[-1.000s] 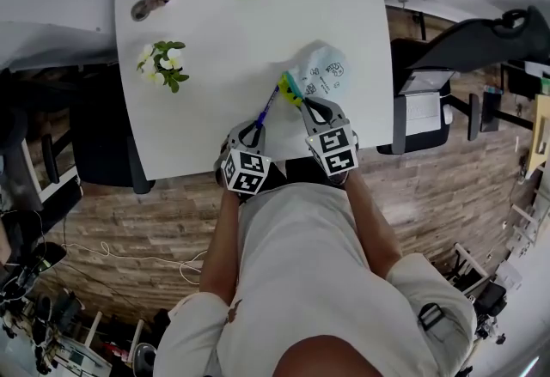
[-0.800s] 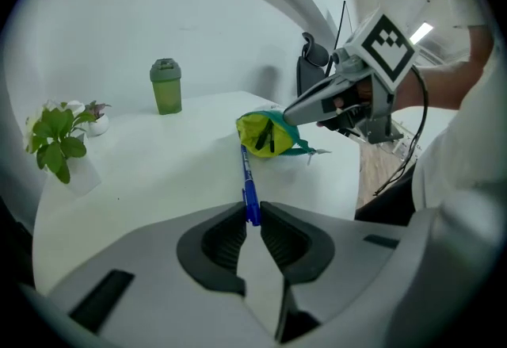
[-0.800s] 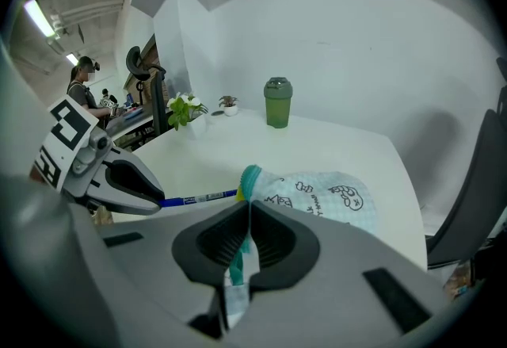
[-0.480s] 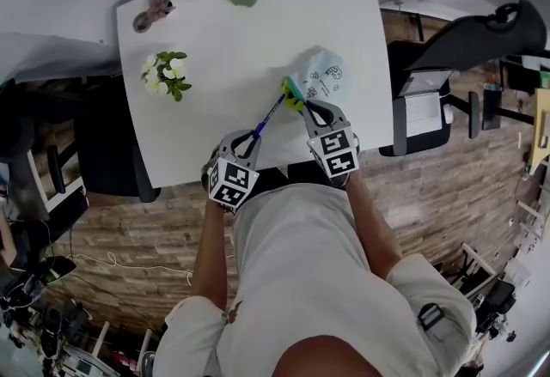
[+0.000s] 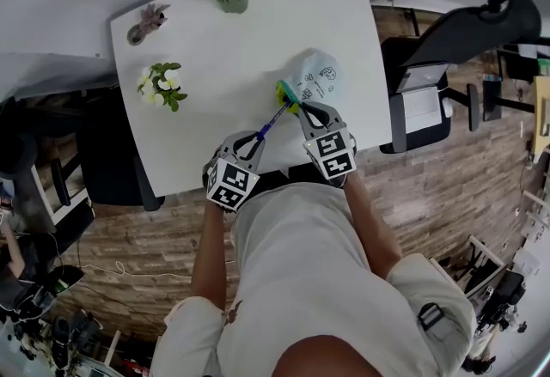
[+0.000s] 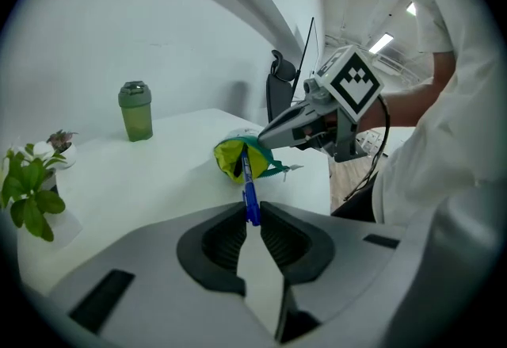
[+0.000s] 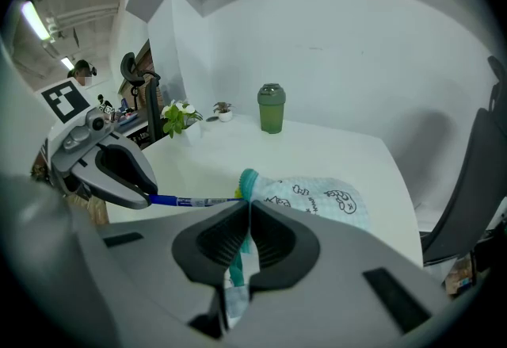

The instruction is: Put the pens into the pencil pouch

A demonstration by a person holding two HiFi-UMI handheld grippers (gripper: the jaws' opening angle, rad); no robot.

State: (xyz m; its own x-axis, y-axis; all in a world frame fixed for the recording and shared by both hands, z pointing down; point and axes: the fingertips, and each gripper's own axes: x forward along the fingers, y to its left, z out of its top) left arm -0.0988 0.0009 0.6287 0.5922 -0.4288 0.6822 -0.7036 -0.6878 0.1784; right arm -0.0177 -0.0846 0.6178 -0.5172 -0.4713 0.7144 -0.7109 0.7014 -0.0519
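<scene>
Poking into the pouch (image 5: 320,79) mouth, center of the head view, is a blue pen (image 5: 271,119), tip just inside. Left gripper (image 5: 255,140) is clamped on the pen's back end, and right gripper (image 5: 302,109) is pinching the pouch's teal rim. Pouch is pale blue with doodles. Left gripper view looks straight into its yellow lining, while right gripper view shows the doodled side.

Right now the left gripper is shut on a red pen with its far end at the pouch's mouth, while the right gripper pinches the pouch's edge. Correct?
Not quite: the pen is blue, not red, as the left gripper view shows. The left gripper is shut on it, its far end at the mouth of the pouch; the right gripper pinches the pouch's edge.
</scene>
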